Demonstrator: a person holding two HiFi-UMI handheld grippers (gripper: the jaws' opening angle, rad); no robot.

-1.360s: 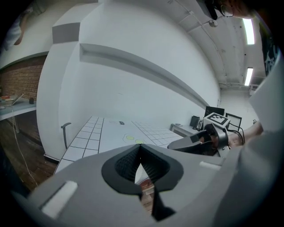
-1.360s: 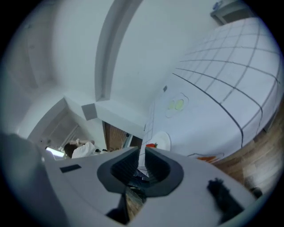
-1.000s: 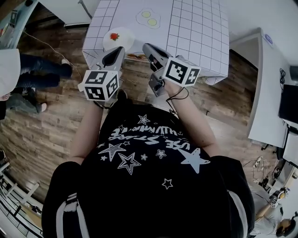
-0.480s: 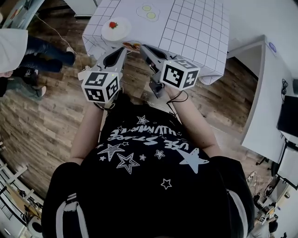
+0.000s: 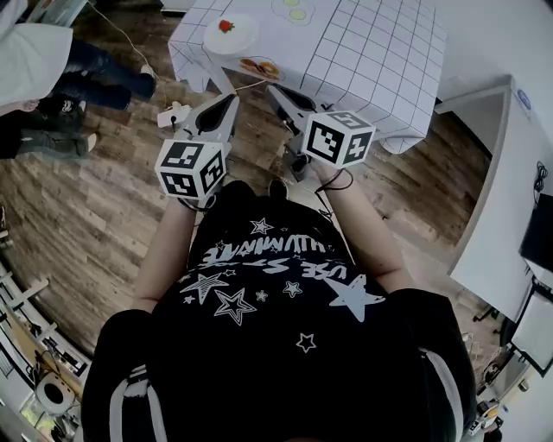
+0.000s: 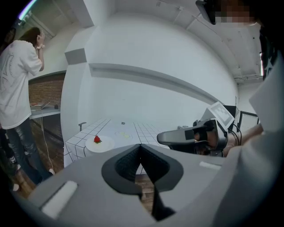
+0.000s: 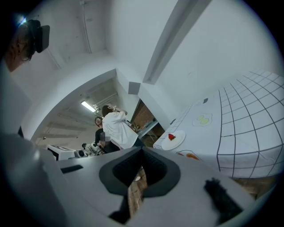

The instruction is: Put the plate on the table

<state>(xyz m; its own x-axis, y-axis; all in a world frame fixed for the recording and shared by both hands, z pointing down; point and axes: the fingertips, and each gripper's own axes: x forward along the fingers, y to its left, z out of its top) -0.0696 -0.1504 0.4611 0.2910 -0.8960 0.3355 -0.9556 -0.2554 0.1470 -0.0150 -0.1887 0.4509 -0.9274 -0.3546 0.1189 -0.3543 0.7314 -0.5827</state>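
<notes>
A white plate (image 5: 230,34) with a strawberry on it rests on the near left corner of the grid-cloth table (image 5: 371,52). The left gripper view shows this plate (image 6: 99,142) ahead, and in the right gripper view the plate (image 7: 173,139) lies far off on the table (image 7: 239,128). My left gripper (image 5: 229,102) hovers over the wooden floor short of the table, shut with nothing in it. Beside it my right gripper (image 5: 275,91) is also shut and empty. Both are well apart from the plate.
A flat item with orange food (image 5: 259,66) lies at the table's near edge, and a fried-egg picture (image 5: 296,10) sits further in. A person in a white shirt (image 5: 34,60) stands at left. A white counter (image 5: 501,190) runs along the right. A cable and small white object (image 5: 173,114) lie on the floor.
The table and plate have slid up and away in the head view, so I stand farther back from them. Both grippers kept their pose in front of my body.
</notes>
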